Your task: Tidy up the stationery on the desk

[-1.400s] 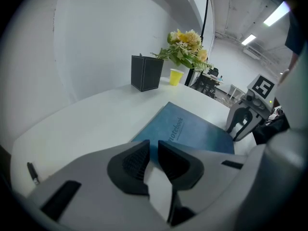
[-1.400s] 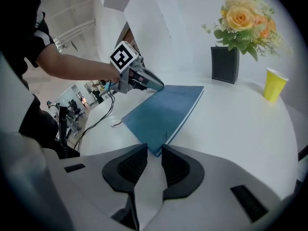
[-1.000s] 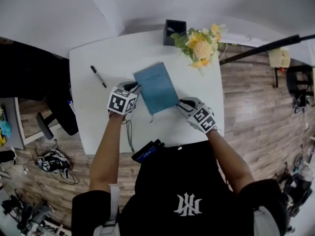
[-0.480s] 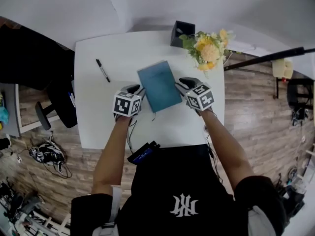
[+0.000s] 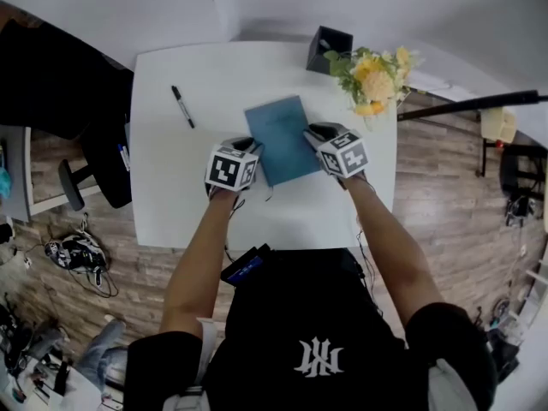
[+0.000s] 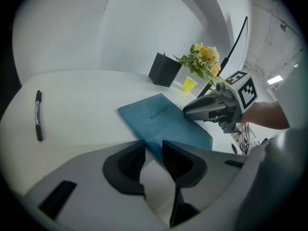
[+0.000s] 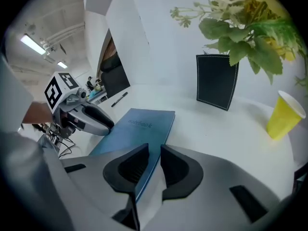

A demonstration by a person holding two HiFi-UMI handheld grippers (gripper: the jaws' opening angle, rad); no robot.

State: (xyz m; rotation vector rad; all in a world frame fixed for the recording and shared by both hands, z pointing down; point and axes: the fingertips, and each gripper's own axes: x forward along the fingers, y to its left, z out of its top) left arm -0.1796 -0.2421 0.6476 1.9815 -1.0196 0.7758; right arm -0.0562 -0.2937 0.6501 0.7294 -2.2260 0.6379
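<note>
- Head view: showed a blue notebook [image 5: 282, 135] lying flat on the white desk [image 5: 171, 195], about midway between the left and right edges and nearer the far edge than the near one.
- Found the left gripper [image 5: 252, 146] at the notebook's near left corner and the right gripper [image 5: 313, 132] on its right edge, one on each side.
- Placed a pen [image 5: 182, 107] well apart from the notebook, toward the far left corner.
- Put a black holder [image 5: 330, 48] at the far edge and flowers [image 5: 377, 68] by the far right corner.
- Left gripper view: caught the left gripper [image 6: 154, 150] with its jaws drawn narrow and the near corner of the notebook [image 6: 163, 119] pinched between them.
- Showed the right gripper [image 6: 186, 112] touching the notebook's opposite edge.
- Kept the pen [image 6: 38, 115] off by the left edge, with the holder [image 6: 164, 70], a yellow cup [image 6: 189, 84] and the flowers [image 6: 204, 59] beyond the notebook at the far side.
- Right gripper view: caught the right gripper [image 7: 154, 153] with its jaws narrow too, clamped on the right edge of the notebook [image 7: 139, 126], which ran down between them.
- Showed the left gripper [image 7: 109, 124] at the notebook's other side and the pen [image 7: 119, 99] beyond it.
- Set the holder [image 7: 216, 81] upright at the far edge, the cup [image 7: 284, 114] to its right, and the flowers [image 7: 250, 28] hanging over both.
</note>
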